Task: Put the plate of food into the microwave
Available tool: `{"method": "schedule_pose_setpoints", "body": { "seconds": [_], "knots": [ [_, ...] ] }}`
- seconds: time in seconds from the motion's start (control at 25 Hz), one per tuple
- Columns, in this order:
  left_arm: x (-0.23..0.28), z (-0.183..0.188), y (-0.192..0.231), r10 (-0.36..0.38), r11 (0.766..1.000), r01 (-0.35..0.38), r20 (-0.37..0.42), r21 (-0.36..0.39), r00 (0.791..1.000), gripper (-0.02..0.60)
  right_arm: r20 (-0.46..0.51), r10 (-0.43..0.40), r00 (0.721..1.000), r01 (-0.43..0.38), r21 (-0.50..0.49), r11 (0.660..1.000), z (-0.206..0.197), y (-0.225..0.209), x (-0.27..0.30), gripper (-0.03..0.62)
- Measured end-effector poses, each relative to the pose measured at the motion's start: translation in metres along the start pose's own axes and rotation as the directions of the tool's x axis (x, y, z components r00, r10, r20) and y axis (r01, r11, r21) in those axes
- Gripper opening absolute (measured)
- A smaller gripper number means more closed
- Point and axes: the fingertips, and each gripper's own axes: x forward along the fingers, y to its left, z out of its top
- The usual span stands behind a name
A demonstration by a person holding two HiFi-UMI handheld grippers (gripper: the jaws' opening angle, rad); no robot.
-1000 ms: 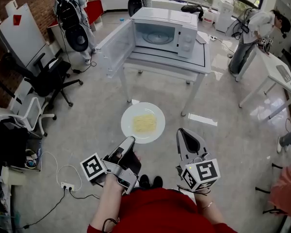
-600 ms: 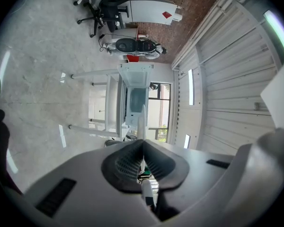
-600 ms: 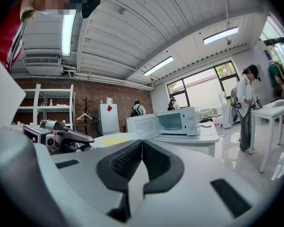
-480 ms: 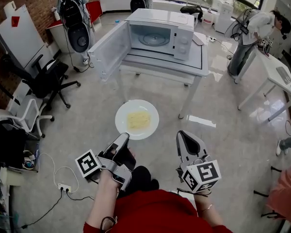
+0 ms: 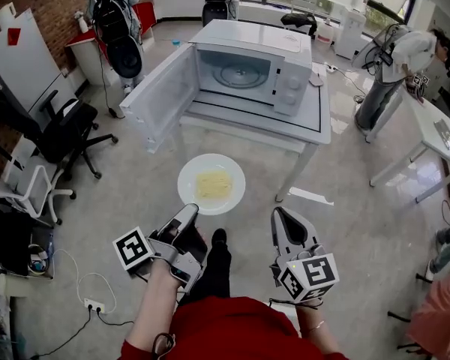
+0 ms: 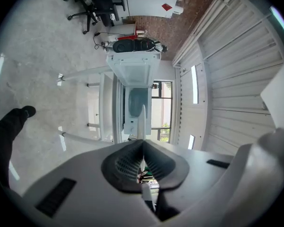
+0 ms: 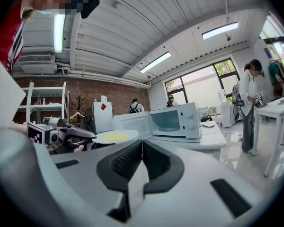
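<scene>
In the head view a white plate (image 5: 211,184) with a flat yellow portion of food (image 5: 213,184) is held out level above the floor. My left gripper (image 5: 192,211) is shut on the plate's near rim. In the left gripper view that rim shows edge-on as a thin white plate (image 6: 141,119) sticking out of the left gripper (image 6: 143,143). My right gripper (image 5: 279,215) hangs beside it, shut and empty. The white microwave (image 5: 251,67) stands ahead on a white table (image 5: 285,126), its door (image 5: 161,96) swung wide open to the left. The right gripper view shows the plate (image 7: 114,136) and microwave (image 7: 173,121).
Office chairs (image 5: 49,130) stand at the left by a brick wall. A person (image 5: 394,58) stands at the right near another white table (image 5: 439,137). More people (image 5: 116,17) are at the back. A power strip and cables (image 5: 90,304) lie on the floor at lower left.
The view has come nearer to the microwave and its table, which now look larger. The plate stays in the left gripper; both grippers keep their poses.
</scene>
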Motion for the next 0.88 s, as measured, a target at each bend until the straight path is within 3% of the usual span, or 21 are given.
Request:
{"method": "schedule_pose_setpoints", "body": {
  "seconds": [0.44,0.88],
  "knots": [
    [0.161,0.103,-0.020,-0.021,1.000,0.022,-0.095,0.015,0.995,0.015,0.021,-0.046,0.999,0.047,-0.029,0.998,0.062,-0.055,0.187,0.015],
    [0.240,0.138,-0.013,-0.015,0.999,0.011,-0.131,-0.032,0.991,0.015,-0.011,-0.114,0.993,0.113,-0.049,0.992,0.079,-0.100,0.255,0.015]
  ]
}}
